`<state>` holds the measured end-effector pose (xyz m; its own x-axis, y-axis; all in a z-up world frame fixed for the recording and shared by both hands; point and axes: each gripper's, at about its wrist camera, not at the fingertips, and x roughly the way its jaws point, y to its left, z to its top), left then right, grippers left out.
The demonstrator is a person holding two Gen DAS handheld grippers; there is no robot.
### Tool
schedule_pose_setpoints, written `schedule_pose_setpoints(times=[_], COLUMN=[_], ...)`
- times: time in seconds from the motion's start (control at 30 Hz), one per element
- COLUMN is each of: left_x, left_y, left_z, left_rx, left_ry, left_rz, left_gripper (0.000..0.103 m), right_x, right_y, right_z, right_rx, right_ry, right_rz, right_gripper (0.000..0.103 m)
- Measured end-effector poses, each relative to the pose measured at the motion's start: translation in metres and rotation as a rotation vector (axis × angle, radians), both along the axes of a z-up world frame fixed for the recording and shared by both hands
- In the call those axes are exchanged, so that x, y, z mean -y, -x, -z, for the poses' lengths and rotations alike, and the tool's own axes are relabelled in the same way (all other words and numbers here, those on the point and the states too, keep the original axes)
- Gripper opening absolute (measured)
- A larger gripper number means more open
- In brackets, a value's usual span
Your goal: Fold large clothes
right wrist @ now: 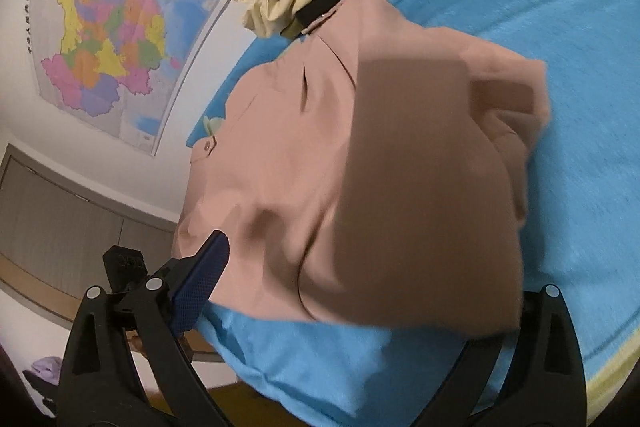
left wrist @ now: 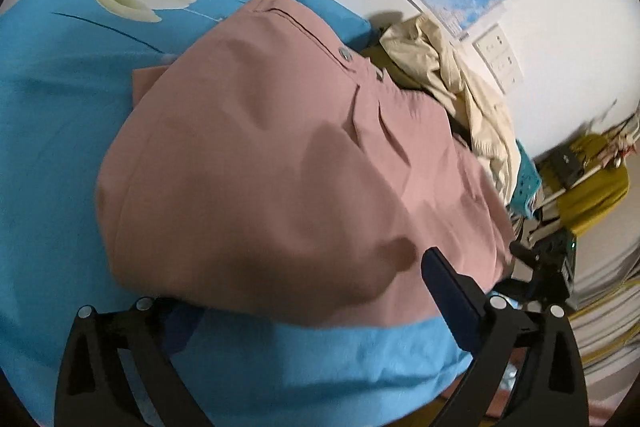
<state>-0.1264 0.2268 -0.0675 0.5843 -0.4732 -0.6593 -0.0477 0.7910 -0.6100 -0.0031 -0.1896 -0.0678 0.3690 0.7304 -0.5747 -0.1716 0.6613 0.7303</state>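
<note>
Dusty-pink cotton trousers [left wrist: 280,155] lie bundled on the blue flowered bedsheet [left wrist: 52,147], directly ahead of both grippers, long axis running away toward the waistband (by the cream garment [left wrist: 460,83]). Left gripper [left wrist: 304,291] and right gripper [right wrist: 368,291] straddle the near edge, fingers spread wide, gripping nothing visible.

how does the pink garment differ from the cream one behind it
The pink garment lies spread fairly flat and partly folded on the blue bedsheet; the cream garment sits crumpled in a heap near the wall. The pink garment fills most of both views, close to the grippers; the cream garment is farther back. The pink garment shows a button; none is visible on the cream garment. Both are plain, unpatterned fabric.
</note>
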Motion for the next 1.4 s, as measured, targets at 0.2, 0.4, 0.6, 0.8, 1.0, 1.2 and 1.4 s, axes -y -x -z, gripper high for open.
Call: schedule_pose_setpoints(times=[0.2,0.4,0.6,0.8,1.0,1.2,1.4], left_x=[0.0,0.006,0.009,0.02,0.021,0.018,0.001], left_y=[-0.019,-0.026,-0.029,-0.035,-0.04,-0.046,-0.057], left_z=[-0.002,-0.003,-0.003,-0.003,-0.003,-0.004,-0.009], left_rx=[-0.005,-0.009,-0.004,0.009,0.013,0.0,-0.006], left_ry=[0.003,-0.138,-0.174,-0.213,-0.206,-0.248,-0.164], left_rz=[-0.035,-0.069,-0.067,-0.06,-0.067,-0.099,-0.071], left_gripper=[0.094,0.068,0.073,0.088,0.092,0.061,0.042], right_x=[-0.015,-0.022,-0.018,-0.026,-0.035,-0.034,-0.045], right_y=[-0.02,-0.031,-0.033,-0.037,-0.045,-0.053,-0.054], right_z=[0.0,0.008,0.009,0.005,0.003,0.014,-0.008], right_rx=[0.03,0.036,0.048,0.071,0.094,0.053,0.092], right_ry=[-0.005,0.01,-0.024,-0.004,0.015,-0.013,-0.057], right_rz=[0.025,0.016,0.019,0.016,0.008,-0.016,-0.058], right_gripper=[0.094,0.062,0.063,0.071,0.074,0.033,0.023])
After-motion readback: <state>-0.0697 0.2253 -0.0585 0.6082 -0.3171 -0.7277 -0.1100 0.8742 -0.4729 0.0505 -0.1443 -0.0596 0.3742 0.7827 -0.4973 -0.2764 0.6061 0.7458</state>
